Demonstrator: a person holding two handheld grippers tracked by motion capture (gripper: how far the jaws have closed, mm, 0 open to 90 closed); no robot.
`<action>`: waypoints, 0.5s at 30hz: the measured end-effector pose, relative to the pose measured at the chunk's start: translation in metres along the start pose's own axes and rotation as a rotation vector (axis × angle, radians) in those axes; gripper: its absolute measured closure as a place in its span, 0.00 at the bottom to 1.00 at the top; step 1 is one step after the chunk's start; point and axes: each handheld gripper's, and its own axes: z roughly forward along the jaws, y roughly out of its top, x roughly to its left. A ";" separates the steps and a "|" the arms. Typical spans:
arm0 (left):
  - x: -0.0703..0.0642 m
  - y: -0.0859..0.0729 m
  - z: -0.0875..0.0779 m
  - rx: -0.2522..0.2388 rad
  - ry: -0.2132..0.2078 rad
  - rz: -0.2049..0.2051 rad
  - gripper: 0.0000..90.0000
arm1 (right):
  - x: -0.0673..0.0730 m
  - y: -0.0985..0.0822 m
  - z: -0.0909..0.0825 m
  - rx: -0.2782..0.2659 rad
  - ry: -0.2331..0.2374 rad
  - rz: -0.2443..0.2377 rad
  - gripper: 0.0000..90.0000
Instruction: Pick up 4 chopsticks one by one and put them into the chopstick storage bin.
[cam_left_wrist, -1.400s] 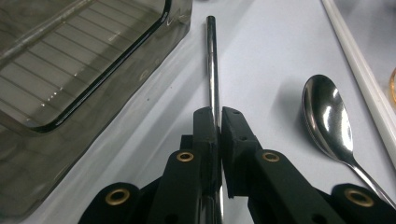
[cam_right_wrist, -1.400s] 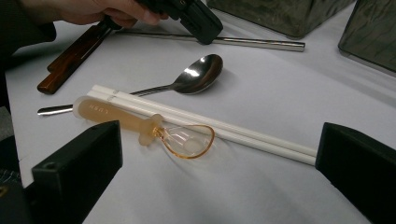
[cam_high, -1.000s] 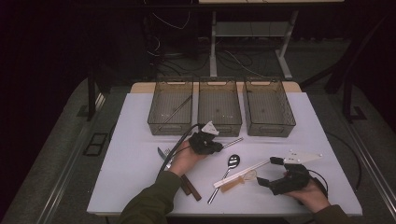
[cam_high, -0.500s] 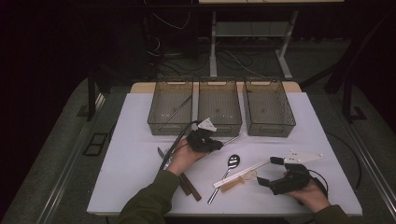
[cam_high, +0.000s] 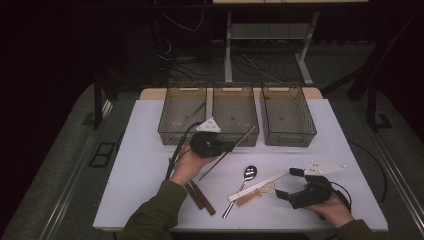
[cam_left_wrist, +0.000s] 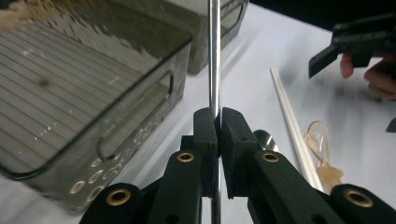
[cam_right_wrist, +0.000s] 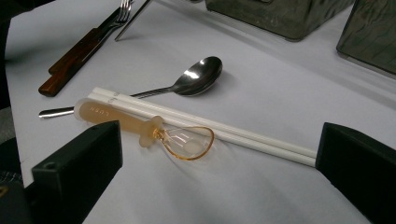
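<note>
My left gripper (cam_high: 227, 146) is shut on a thin metal rod (cam_high: 239, 141), lifted off the table just in front of the middle bin (cam_high: 235, 107). The rod slants from near my left hand up toward that bin's front wall. In the left gripper view the gripper (cam_left_wrist: 218, 126) pinches the shiny rod (cam_left_wrist: 214, 56), which runs straight up beside a smoked bin (cam_left_wrist: 93, 93). My right gripper (cam_high: 287, 182) rests open at the front right. In the right gripper view the gripper (cam_right_wrist: 219, 140) frames white chopsticks (cam_right_wrist: 210, 126) and an amber plastic spoon (cam_right_wrist: 154, 130) without touching them.
Three smoked bins stand in a row at the back: the left bin (cam_high: 175, 136) holds a similar rod (cam_high: 190, 117), and the right bin (cam_high: 287, 115) looks bare. A metal spoon (cam_high: 245, 180) and wood-handled cutlery (cam_high: 200, 196) lie near the front.
My left gripper has risen and moved toward the bins, carrying the rod with it. The right gripper has stayed where it was.
</note>
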 end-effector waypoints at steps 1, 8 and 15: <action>0.000 0.001 -0.003 -0.009 0.002 0.001 0.94 | 0.000 0.000 0.000 0.000 0.000 0.000 0.01; 0.001 0.007 -0.024 -0.077 0.015 -0.009 0.94 | 0.000 0.000 0.000 -0.001 0.000 -0.001 0.01; 0.002 0.010 -0.037 -0.115 0.027 -0.011 0.94 | 0.000 0.000 0.000 0.000 -0.002 0.001 0.01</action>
